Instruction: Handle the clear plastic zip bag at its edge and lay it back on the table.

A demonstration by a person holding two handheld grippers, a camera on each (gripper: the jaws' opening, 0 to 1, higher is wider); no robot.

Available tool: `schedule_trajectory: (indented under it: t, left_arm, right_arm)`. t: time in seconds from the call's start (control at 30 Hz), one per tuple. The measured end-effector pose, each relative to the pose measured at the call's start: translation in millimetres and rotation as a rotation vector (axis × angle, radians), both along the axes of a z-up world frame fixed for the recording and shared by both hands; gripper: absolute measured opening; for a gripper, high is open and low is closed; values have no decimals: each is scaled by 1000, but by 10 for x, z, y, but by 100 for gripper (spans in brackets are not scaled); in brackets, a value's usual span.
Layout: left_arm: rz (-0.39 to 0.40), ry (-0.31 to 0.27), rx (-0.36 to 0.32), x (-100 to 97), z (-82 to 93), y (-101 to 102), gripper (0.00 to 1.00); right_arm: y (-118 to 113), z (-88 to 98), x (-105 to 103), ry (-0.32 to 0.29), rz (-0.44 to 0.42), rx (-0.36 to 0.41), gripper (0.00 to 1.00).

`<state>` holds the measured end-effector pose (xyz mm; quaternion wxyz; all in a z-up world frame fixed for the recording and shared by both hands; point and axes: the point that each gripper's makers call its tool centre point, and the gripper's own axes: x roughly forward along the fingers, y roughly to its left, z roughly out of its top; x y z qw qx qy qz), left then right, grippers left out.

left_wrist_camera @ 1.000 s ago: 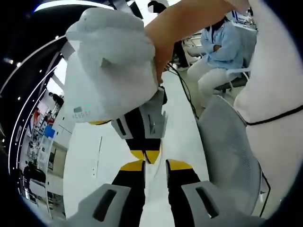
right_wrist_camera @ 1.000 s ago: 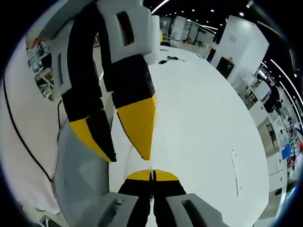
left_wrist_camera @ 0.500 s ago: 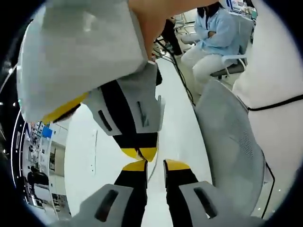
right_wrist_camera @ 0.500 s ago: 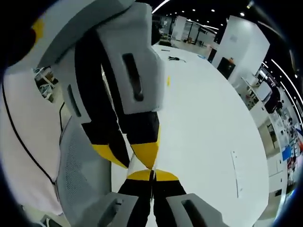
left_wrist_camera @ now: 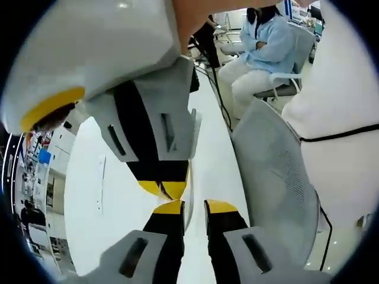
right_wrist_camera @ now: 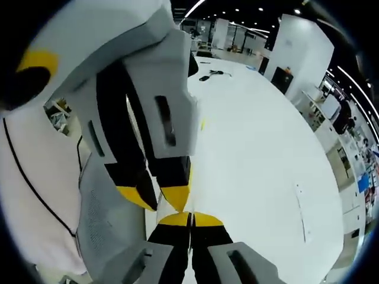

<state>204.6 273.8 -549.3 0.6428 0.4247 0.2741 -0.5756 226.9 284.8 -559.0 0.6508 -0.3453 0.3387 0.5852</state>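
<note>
Both tools meet tip to tip on the clear zip bag (left_wrist_camera: 188, 204): the right tool (right_wrist_camera: 190, 218) pinched together on its edge, the left tool (left_wrist_camera: 193, 206) slightly apart around it, white bench (right_wrist_camera: 254, 154) below.

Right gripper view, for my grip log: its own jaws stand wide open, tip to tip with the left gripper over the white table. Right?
No: the right gripper view shows the right gripper with its jaws shut, yellow tips pressed together. The rest holds: it meets the left gripper tip to tip over the white table.
</note>
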Motion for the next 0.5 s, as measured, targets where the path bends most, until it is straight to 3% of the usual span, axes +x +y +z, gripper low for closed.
schedule_trajectory:
  t: [0.23,0.5]
  left_arm:
    - [9,13,-13,-24,-8,11,9]
    - [-10,-24,-10,-11,-28,23,5]
  right_arm:
    - [26,21,-20,13,-9,15,0]
    - [19,41,-63,26,-9,23,0]
